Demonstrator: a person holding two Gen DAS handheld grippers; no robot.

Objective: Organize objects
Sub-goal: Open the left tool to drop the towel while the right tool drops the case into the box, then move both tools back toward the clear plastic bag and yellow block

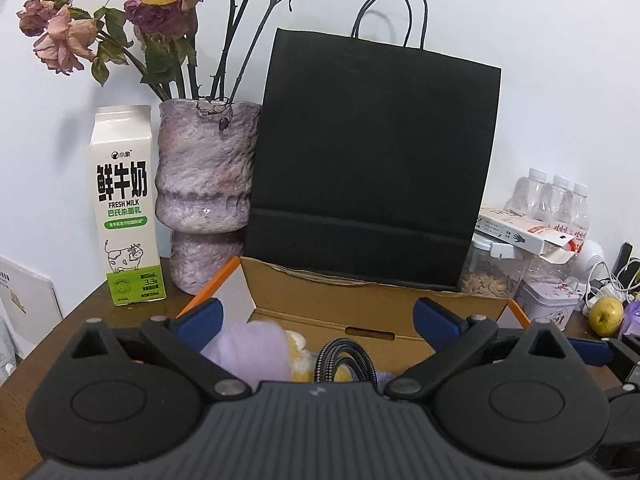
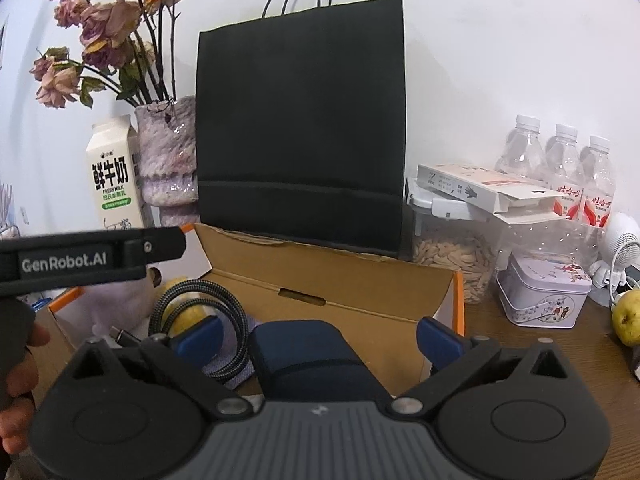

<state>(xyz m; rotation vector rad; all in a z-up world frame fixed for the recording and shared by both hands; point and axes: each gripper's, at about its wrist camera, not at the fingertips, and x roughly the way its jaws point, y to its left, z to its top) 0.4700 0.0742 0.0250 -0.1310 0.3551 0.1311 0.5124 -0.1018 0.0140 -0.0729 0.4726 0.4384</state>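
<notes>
An open cardboard box (image 1: 360, 298) (image 2: 340, 276) sits on the wooden table in front of a black paper bag (image 1: 372, 160) (image 2: 300, 128). Inside it lie a coiled black braided cable (image 1: 344, 360) (image 2: 200, 300), a lilac cloth (image 1: 248, 348), a yellow item (image 2: 192, 316) and a dark blue case (image 2: 308, 356). My left gripper (image 1: 318, 320) is open above the box's left part, empty. My right gripper (image 2: 320, 338) is open, its blue fingers either side of the dark blue case. The left gripper's body (image 2: 88, 258) shows at the left of the right wrist view.
A milk carton (image 1: 126, 208) and a purple vase (image 1: 204, 196) of dried roses stand at the back left. At the right are a seed jar (image 2: 456, 256), a flat white carton (image 2: 480, 192), water bottles (image 2: 560, 168), a tin (image 2: 540, 296) and a green-yellow fruit (image 2: 628, 318).
</notes>
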